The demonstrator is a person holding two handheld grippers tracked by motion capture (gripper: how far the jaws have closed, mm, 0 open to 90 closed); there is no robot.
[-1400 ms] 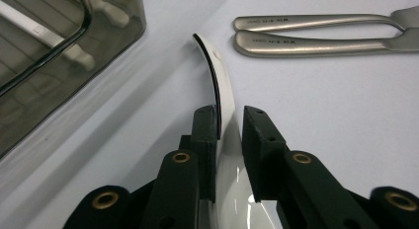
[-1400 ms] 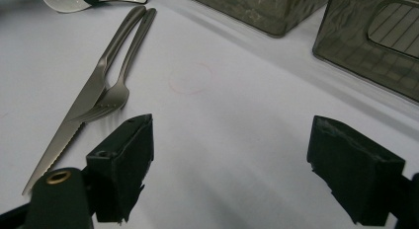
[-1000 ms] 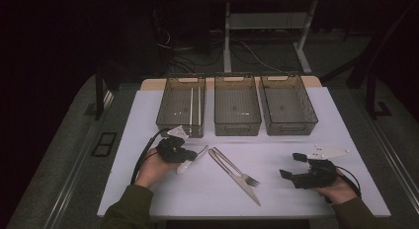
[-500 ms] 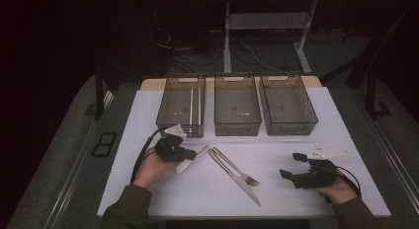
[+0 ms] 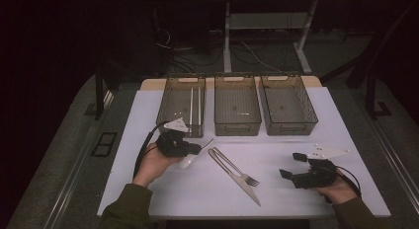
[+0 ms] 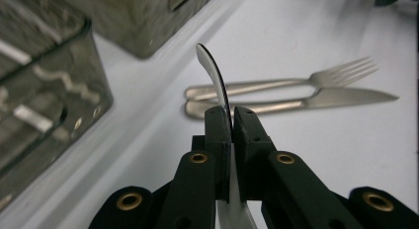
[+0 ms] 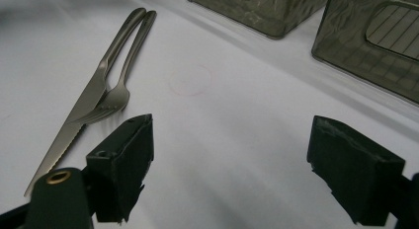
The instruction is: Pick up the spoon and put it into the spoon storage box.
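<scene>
left gripper (image 5: 193,149) clenched on spoon (image 6: 213,76), now lifted off desk (image 5: 148,120) near left bin (image 5: 170,98); sorting likely begun. right gripper (image 5: 291,165) released, idle near front right corner. fork (image 5: 236,168), knife (image 5: 244,184) untouched mid-desk.

You are at a staged test bench in a lab or studio, not a home kitchen. The white table (image 5: 163,189) sits alone in a dark room, lit from above. Behind it you see loose cables (image 5: 247,54) on the floor and the metal legs of a stand (image 5: 227,36). Three identical smoky bins (image 5: 237,125) line the far edge in a neat row. You hold black camera-fitted grippers with trailing cables, gear for recording.
</scene>
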